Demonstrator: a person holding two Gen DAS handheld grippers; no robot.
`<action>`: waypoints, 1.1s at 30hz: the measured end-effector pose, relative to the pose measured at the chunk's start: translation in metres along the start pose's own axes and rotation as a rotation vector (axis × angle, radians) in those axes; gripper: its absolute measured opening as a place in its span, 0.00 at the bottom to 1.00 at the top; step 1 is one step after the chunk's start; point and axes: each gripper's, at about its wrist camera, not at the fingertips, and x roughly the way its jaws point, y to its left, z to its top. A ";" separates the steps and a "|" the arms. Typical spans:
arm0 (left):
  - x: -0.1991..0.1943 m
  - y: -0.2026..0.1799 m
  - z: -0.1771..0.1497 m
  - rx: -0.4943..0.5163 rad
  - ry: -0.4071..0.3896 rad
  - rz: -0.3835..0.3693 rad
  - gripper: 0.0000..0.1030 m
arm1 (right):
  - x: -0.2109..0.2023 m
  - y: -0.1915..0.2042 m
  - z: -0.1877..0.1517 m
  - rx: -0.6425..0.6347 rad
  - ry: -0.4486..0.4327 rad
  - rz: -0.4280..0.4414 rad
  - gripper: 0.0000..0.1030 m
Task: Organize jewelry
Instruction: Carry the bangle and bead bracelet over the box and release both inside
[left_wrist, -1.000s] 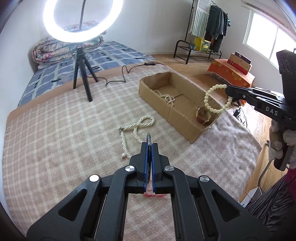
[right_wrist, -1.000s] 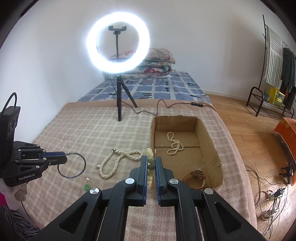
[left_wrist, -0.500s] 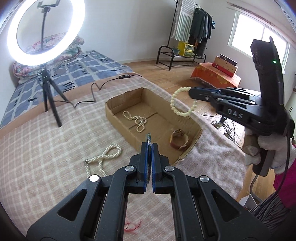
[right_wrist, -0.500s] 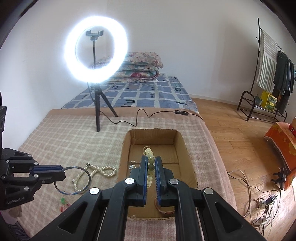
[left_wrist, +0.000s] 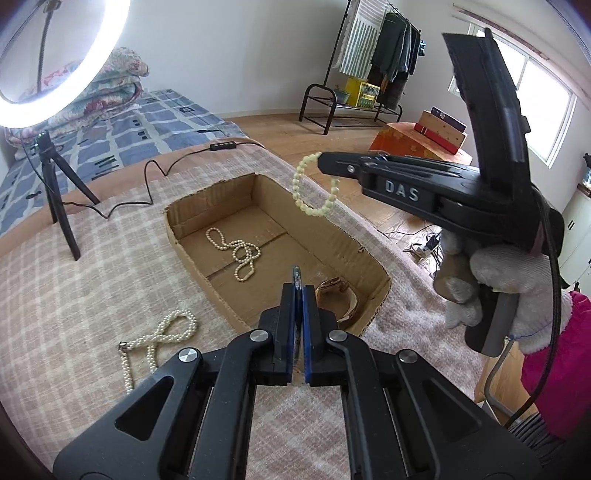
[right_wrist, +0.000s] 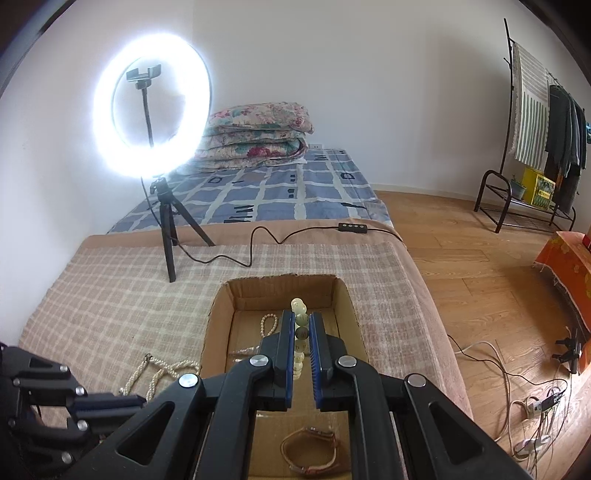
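Round-beaded bracelet (left_wrist: 312, 188) hangs above corrugated cardboard box (left_wrist: 373, 258).

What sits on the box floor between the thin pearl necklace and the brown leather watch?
Only bare cardboard: in the left wrist view, nothing lies between the thin pearl necklace and the brown leather watch inside the open cardboard box.

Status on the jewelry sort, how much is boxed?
Boxed: thin pearl necklace and brown bracelet lie in the cardboard box. In hand: right tongs hold a pale bead bracelet above it; left tongs grip a thin ring. Left: twisted pearl rope on the blanket.
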 end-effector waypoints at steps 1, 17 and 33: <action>0.003 -0.001 0.000 -0.003 0.004 -0.003 0.01 | 0.004 -0.001 0.001 0.003 0.002 0.001 0.05; 0.036 -0.013 -0.003 0.004 0.052 -0.027 0.01 | 0.058 -0.010 0.000 0.059 0.047 0.064 0.05; 0.040 -0.011 -0.005 0.010 0.073 -0.033 0.42 | 0.059 -0.011 0.003 0.077 0.027 0.045 0.47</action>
